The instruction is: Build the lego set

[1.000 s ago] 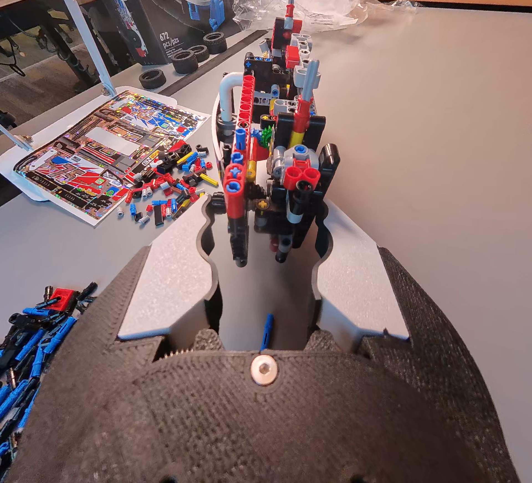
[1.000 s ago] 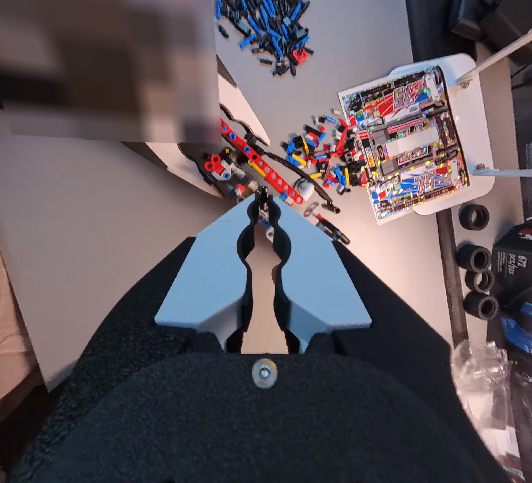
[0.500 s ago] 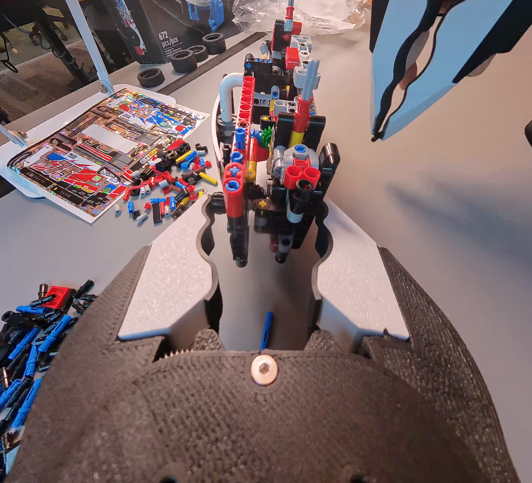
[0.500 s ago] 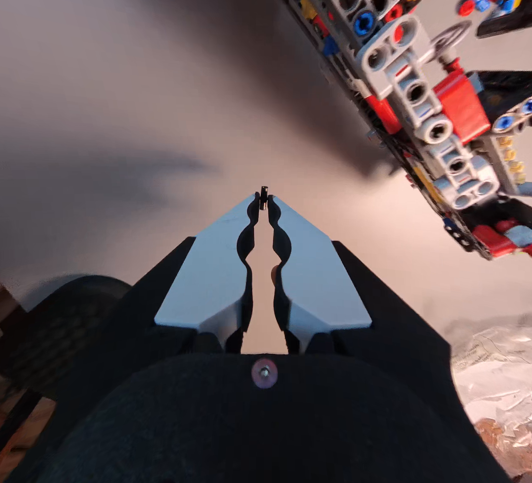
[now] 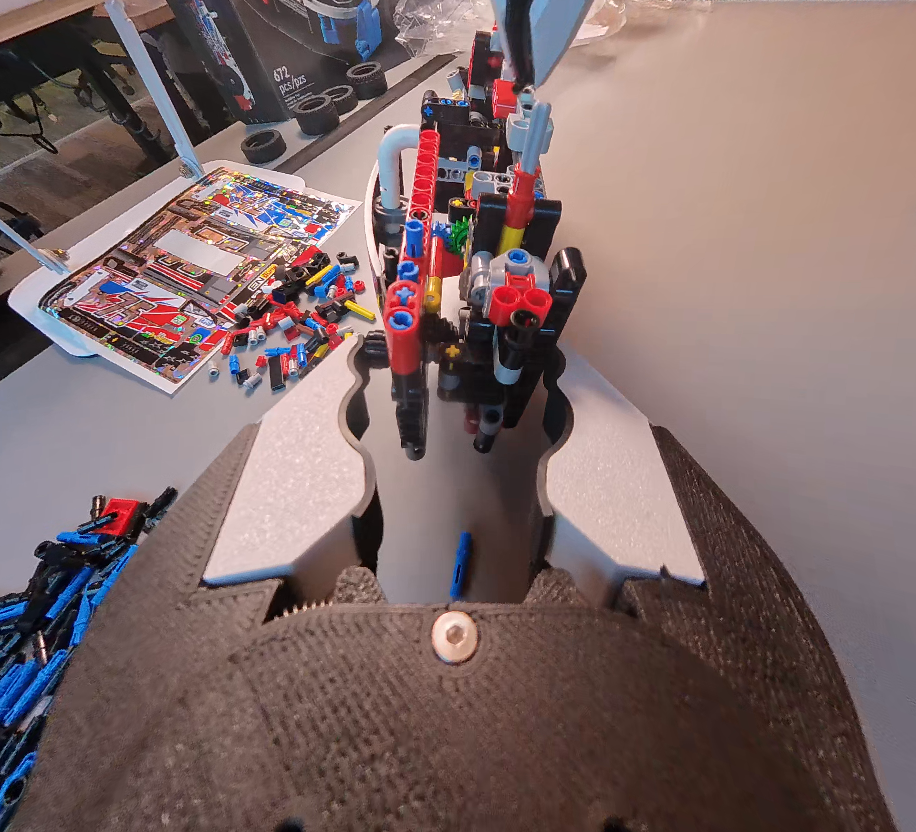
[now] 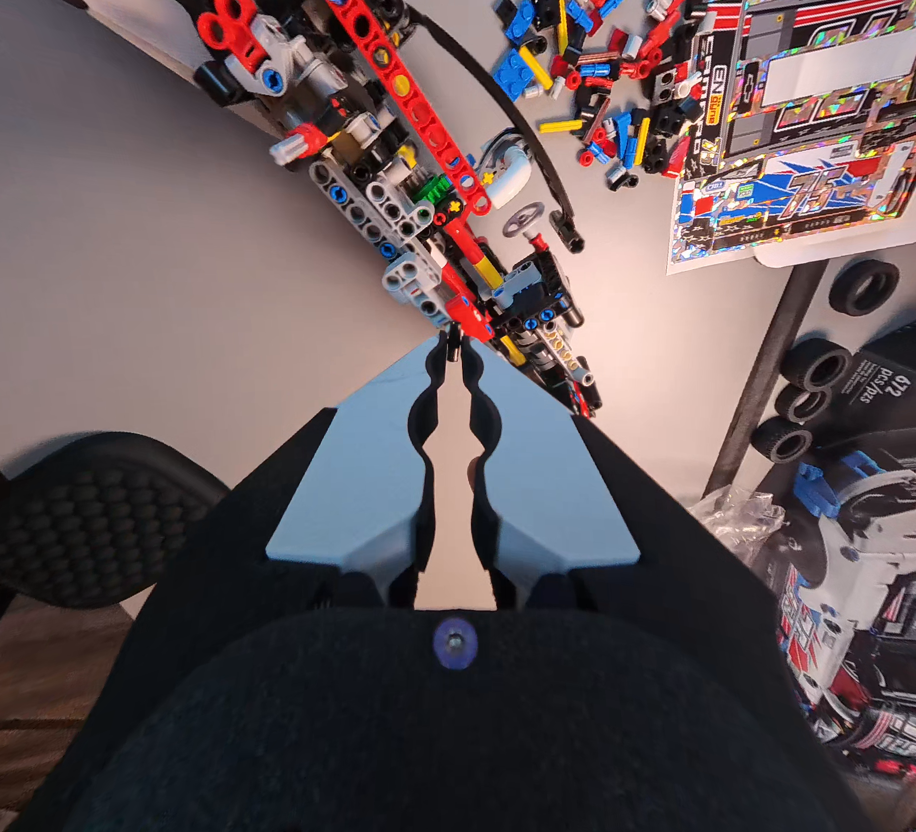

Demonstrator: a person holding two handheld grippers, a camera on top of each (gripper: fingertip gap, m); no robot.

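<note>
**Right gripper bringing a black pin to the far end of the build**

Pinching a small black pin [image 6: 452, 346] between its nearly closed fingertips, the right gripper [image 6: 452, 337] is pressing that pin against the red block [image 6: 468, 315] at the end of the lego chassis [image 6: 376, 154]. From the left wrist view, the same gripper [image 5: 520, 87] is coming down from above onto the far end of the chassis [image 5: 471, 263].

The left gripper [image 5: 458, 372] is clamping the near end of the chassis between its white fingers [image 5: 307, 436], holding it off the grey table [image 5: 743, 263] and pointing away from the camera.

A blue pin [image 5: 461, 563] is lying on the table under that gripper. Loose small pieces [image 5: 302, 312] are sitting beside a shiny sticker sheet [image 5: 188, 273]; a heap of blue and black pins [image 5: 54, 580] is lying at the left. Black tyres [image 5: 317, 107] are standing near the set's box [image 5: 297, 15].
</note>
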